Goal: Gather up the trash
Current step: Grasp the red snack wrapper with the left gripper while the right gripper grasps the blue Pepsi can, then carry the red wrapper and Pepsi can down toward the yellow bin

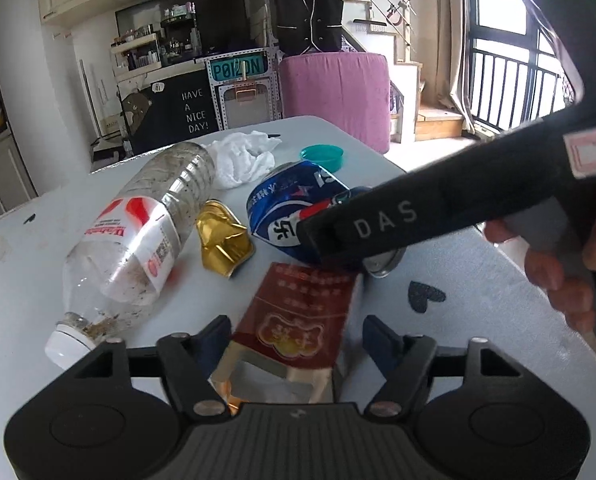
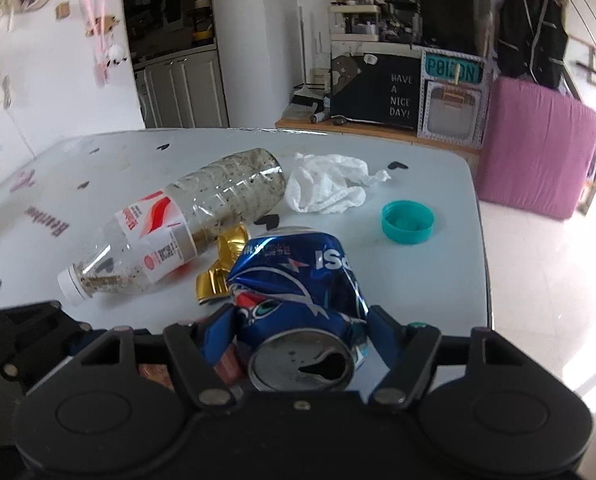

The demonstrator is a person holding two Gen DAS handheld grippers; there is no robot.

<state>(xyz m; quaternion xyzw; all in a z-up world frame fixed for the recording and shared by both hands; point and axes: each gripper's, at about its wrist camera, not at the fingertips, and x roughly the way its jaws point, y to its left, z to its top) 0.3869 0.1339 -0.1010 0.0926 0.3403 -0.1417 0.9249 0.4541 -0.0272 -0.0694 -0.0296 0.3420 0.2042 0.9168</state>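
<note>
A red cigarette pack [image 1: 298, 328] lies between the fingers of my left gripper [image 1: 295, 332]; the jaws stand apart on either side of it. My right gripper [image 2: 300, 320] has its jaws around a crushed blue Pepsi can [image 2: 298, 292], which also shows in the left wrist view [image 1: 293, 204] under the right gripper's black body [image 1: 438, 216]. A dirty clear plastic bottle [image 1: 137, 236] [image 2: 185, 220], a crumpled gold wrapper [image 1: 221, 240] [image 2: 221, 264], a white tissue [image 1: 241, 156] [image 2: 326, 188] and a teal cap [image 1: 322, 156] [image 2: 408, 222] lie on the light table [image 1: 37, 264] [image 2: 137, 156].
The table's right edge [image 2: 482, 248] drops to a bright tiled floor. A pink covered box [image 2: 538, 148] stands beyond the far corner. A dark counter with a "Have a nice day" sign [image 1: 193, 110] stands behind the table.
</note>
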